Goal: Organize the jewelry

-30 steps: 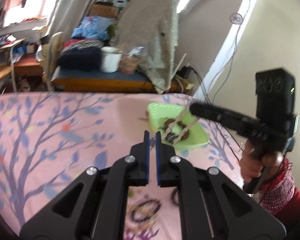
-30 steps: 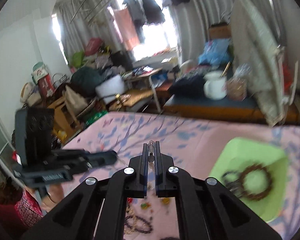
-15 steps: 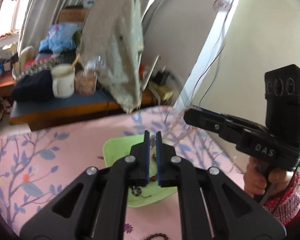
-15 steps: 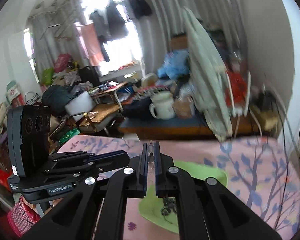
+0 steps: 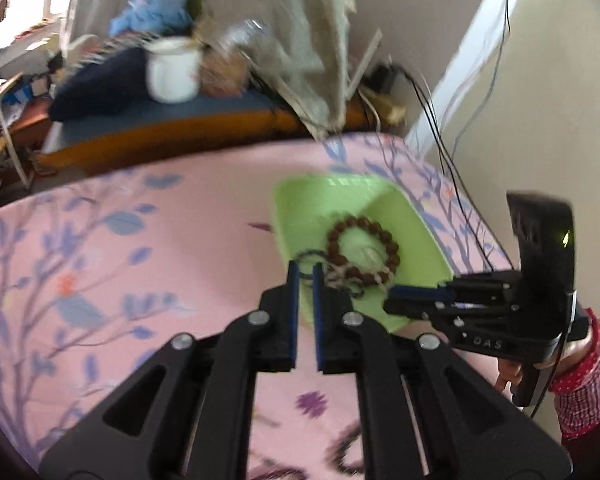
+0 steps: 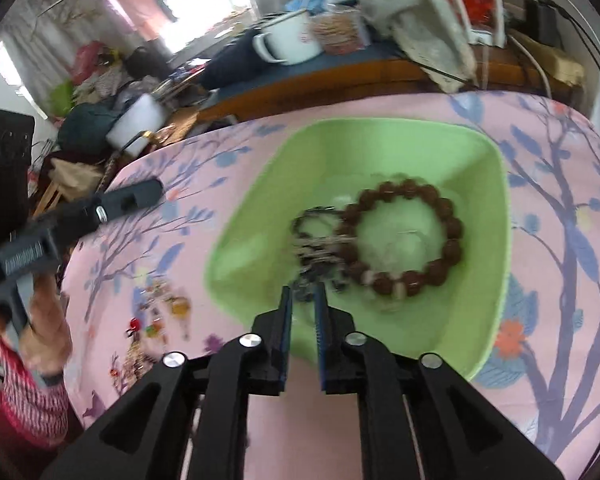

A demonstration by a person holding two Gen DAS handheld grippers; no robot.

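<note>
Now the right tongs [image 6: 303, 294] hang over the near edge of the green tray [image 6: 480, 160], jaws slightly apart and holding nothing. Just past their tips, at twelve o'clock, lies a dark tangle of chains [image 6: 316, 240]; the brown bead bracelet [image 6: 404, 236] rests at one o'clock. The left tongs [image 5: 305, 270], likewise slightly apart and empty, point at the tray's near left edge. More trinkets [image 6: 156, 312] lie on the pink cloth [image 6: 148, 264] at nine o'clock.

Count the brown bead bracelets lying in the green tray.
1. The brown bead bracelet lies in the middle of the green tray, partly over a blurred tangle of darker jewelry at its left; another strand may be hidden in that tangle.
</note>
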